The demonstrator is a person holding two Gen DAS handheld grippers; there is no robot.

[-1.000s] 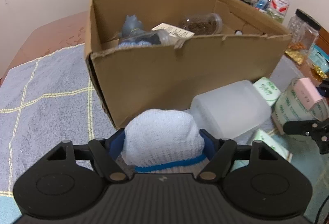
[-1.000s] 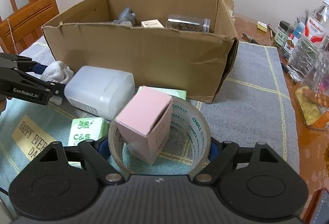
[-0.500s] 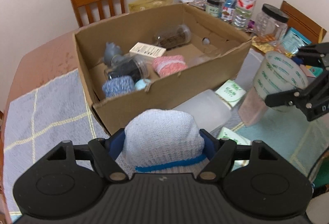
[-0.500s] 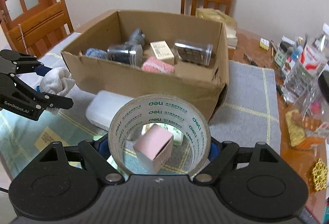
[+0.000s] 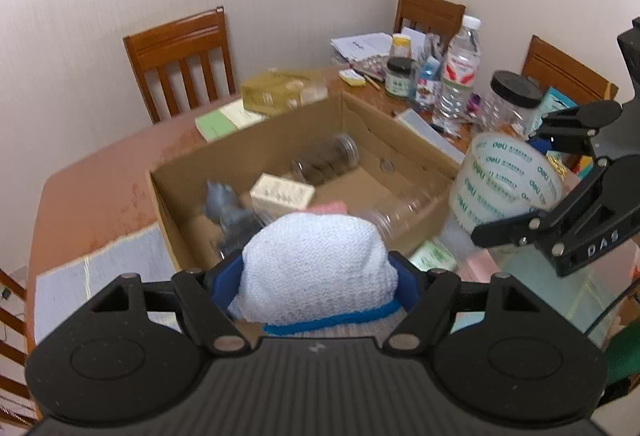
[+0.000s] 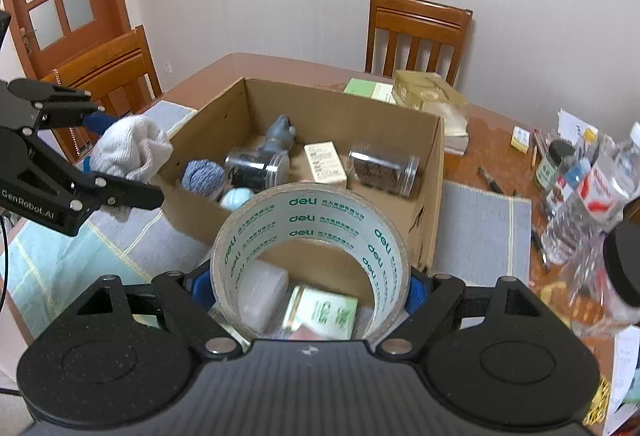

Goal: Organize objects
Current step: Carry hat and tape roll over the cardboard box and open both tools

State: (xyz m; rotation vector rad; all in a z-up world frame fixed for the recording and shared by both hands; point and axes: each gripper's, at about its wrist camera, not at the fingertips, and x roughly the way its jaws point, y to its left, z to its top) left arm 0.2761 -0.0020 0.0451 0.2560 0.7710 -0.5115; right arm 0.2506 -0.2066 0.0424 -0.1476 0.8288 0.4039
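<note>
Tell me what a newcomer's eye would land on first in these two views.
First, the two loads held up in the air: the left gripper is clamped on a white knitted cloth bundle, and the right gripper on a big roll of deli tape, both near the front of the open cardboard box. Next comes the box itself, already holding jars, a small carton and a grey figure, with bottles and jars crowding the table to its right.

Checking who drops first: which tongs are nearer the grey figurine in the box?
Left, probably. The left tongs hold the white cloth by the grey figurine; the right tongs hold tape further along.
</note>
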